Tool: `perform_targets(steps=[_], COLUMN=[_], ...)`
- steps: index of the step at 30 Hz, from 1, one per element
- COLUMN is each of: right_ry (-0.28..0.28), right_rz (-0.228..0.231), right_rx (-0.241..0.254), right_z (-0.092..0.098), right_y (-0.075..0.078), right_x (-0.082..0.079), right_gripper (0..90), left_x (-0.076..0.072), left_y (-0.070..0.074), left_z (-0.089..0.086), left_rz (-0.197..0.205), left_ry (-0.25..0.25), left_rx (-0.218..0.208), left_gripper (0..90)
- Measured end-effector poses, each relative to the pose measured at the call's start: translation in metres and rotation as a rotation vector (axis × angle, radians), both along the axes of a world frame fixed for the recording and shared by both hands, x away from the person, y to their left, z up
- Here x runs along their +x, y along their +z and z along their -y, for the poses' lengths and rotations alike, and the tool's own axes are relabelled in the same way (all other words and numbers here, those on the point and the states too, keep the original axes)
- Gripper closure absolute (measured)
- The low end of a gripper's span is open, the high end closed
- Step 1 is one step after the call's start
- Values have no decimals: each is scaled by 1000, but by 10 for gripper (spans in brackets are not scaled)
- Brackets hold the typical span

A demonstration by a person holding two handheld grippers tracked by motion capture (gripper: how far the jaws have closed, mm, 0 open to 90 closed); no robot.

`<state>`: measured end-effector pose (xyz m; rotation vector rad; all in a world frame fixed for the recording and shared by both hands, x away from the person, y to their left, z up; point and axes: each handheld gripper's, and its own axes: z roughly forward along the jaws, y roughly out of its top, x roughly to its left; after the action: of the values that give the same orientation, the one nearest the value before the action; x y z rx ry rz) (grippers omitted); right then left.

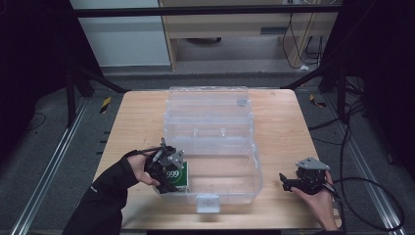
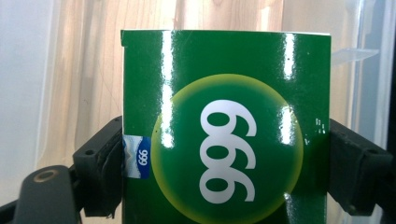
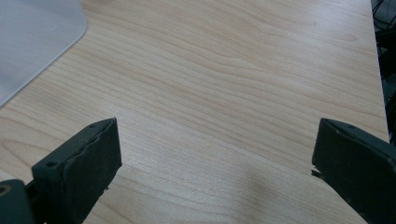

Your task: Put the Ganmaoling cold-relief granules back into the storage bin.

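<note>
Nearest the person, the left claw [image 1: 169,172] pinches a green carton [image 1: 177,177] printed with "999" in a yellow-ringed circle. In the left gripper view the carton [image 2: 224,126] sits squarely between the two black jaws, each pressed against one of its sides. The carton is at the clear plastic box's [image 1: 210,147] 8 o'clock corner, at the box's near left wall; whether it rests on the bottom or hangs just above cannot be told. At the surface's [image 1: 284,127] 4 o'clock, the right claw [image 1: 285,180] lies low beside the box, apart from it, jaws spread wide with bare wood [image 3: 224,93] between them. Its camera catches a rounded corner of the box [image 3: 32,32] at 10 o'clock. Farther off, the box's hinged lid [image 1: 208,105] lies open toward 12 o'clock.
</note>
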<state>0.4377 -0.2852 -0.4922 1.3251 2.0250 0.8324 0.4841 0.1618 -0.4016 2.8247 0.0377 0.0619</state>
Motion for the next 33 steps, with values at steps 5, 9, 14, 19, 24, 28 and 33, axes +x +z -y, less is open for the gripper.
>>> perform_targets(steps=[5,9,14,19,24,28,33], right_ry=[0,-2,-7,-12,-15,-20,-19], right_rz=[0,1,4,5,7,12,16], right_rx=[-2,-1,-1,0,-1,0,-4], right_z=[0,0,1,2,2,3,3], right_y=[0,0,1,1,1,0,0], right_x=[0,0,0,0,-1,-1,0], right_gripper=[17,17,17,17,17,17,17], left_x=[-1,-3,-8,-13,-20,-25,-30], left_y=[1,10,23,38,48,46,35], left_z=[-1,-5,-13,-28,-56,-75,-98], left_rz=[8,11,36,66,111,133,130], left_ry=[7,12,32,87,169,239,309], left_rx=[-17,-41,-94,-162,-246,-275,-312], left_gripper=[114,125,128,130,139,143,140])
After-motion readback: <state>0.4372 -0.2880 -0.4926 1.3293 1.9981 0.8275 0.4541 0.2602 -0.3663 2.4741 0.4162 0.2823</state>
